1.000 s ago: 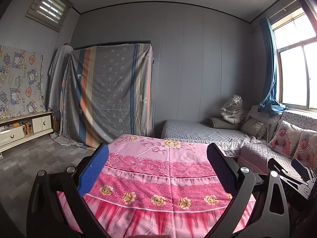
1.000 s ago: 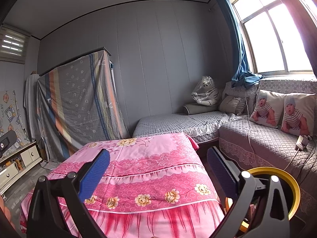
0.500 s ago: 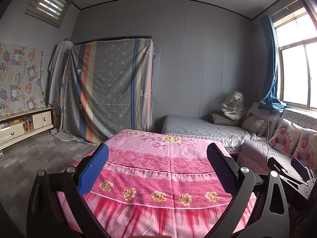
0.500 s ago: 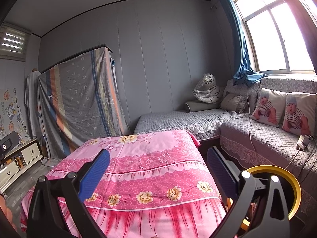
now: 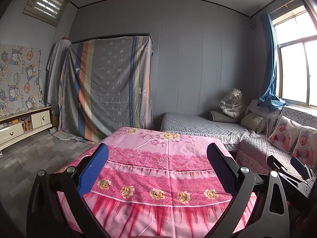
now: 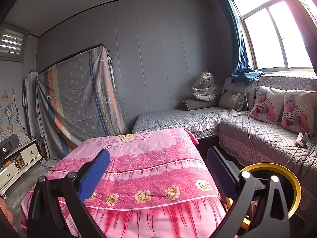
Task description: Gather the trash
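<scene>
Yellow-rimmed bin [image 6: 295, 188] half hidden behind right gripper [image 6: 158, 170]; both it and left gripper [image 5: 158, 168] gape empty.

Grey panelled wall [image 5: 198, 63], sunlit window [image 6: 275, 37], quilted sofa [image 6: 263, 134], tiled floor [image 5: 29, 158].

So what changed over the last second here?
Both cameras tilted up or drew back slightly: the pink cloth sits lower in both views than before. Nothing was gripped or released. The left gripper and right gripper stay open and empty; the yellow-rimmed bin stays beside the right one.
</scene>
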{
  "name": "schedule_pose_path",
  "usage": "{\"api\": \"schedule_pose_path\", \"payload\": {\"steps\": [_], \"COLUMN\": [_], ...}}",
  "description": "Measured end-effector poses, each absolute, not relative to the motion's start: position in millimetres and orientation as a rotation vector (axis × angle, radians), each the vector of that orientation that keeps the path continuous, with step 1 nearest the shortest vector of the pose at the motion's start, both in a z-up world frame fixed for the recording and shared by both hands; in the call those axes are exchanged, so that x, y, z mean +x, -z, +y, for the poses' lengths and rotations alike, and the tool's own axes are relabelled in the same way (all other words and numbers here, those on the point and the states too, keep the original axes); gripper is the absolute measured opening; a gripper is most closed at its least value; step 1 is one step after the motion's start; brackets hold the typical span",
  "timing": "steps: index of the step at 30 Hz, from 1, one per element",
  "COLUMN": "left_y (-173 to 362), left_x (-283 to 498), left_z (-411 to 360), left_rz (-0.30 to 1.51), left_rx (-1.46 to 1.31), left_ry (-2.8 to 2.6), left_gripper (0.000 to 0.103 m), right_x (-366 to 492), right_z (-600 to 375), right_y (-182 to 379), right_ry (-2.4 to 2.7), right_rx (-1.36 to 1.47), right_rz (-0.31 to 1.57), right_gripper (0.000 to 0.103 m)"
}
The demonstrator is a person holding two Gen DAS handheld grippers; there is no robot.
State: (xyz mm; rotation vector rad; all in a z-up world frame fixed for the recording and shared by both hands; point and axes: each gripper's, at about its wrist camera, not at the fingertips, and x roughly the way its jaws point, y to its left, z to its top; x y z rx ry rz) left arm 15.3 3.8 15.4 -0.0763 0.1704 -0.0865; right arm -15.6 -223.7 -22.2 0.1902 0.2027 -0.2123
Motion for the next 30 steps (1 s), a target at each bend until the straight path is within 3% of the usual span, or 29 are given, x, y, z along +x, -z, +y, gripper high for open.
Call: {"api": "schedule_pose_path", "payload": {"steps": [30], "left_y": [-8.6], "left_x": [23.8], "left_z": [1.8], "left_rz": [0.199], "left_rx": [-0.078], "left_ry": [0.108], "left_gripper": [0.095], "right_x": [-12.6], "right_z": [-225.5], "right_y": [27.9], "right_ry": [0.215], "right_rx": [0.207], "right_rz": [0.224], "right_gripper": [0.095]}}
